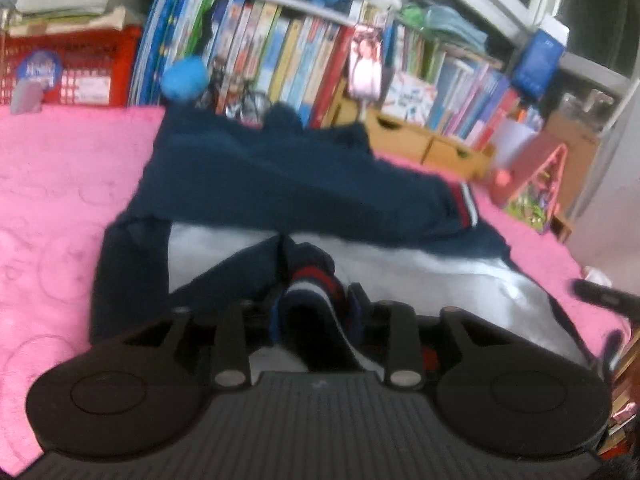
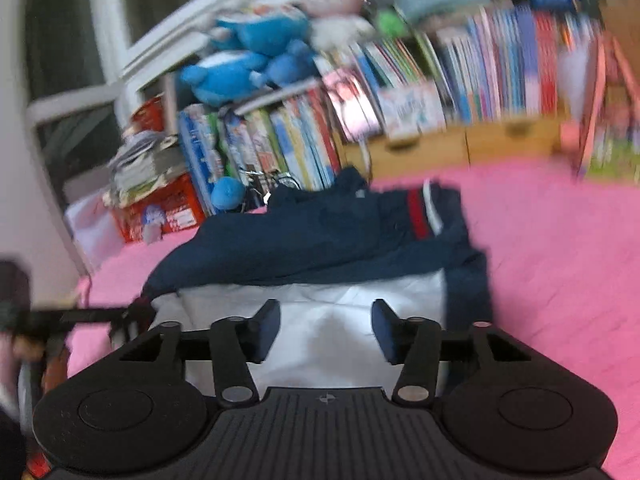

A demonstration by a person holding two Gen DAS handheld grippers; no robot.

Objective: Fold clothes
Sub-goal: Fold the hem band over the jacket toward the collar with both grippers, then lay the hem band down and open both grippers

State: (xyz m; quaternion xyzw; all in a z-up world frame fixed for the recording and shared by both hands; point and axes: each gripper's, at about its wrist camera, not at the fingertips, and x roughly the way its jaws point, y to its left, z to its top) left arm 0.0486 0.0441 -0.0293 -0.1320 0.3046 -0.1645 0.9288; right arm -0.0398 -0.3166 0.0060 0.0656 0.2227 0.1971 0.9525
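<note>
Left gripper (image 1: 316, 312): jaws drawn in on a striped cuff (image 1: 316, 280), the navy, red and white end of a sleeve, which passes between the fingers; the pinch looks meant to carry this sleeve across the body of the garment. Right gripper (image 2: 326, 330): jaws parted, nothing between the fingers, hovering just above the pale panel; judged free to smooth or take a fresh hold. Directly ahead of both: jacket (image 2: 320, 240), navy with a light grey-white panel (image 2: 320, 332), lying flat. Its far sleeve, ending in a matching striped cuff (image 2: 424, 214), is laid across the upper part, so one sleeve appears folded in and the near one is in hand. Beneath and to either side of the grippers: pink bedspread (image 1: 60, 200), a soft work surface. Beyond the garment: bookshelf (image 1: 300, 48) packed with books, blue plush toys (image 2: 248, 60) on top, a red crate (image 1: 80, 68) off to the left gripper's left. Pictures are blurred; finer detail cannot be told.
</note>
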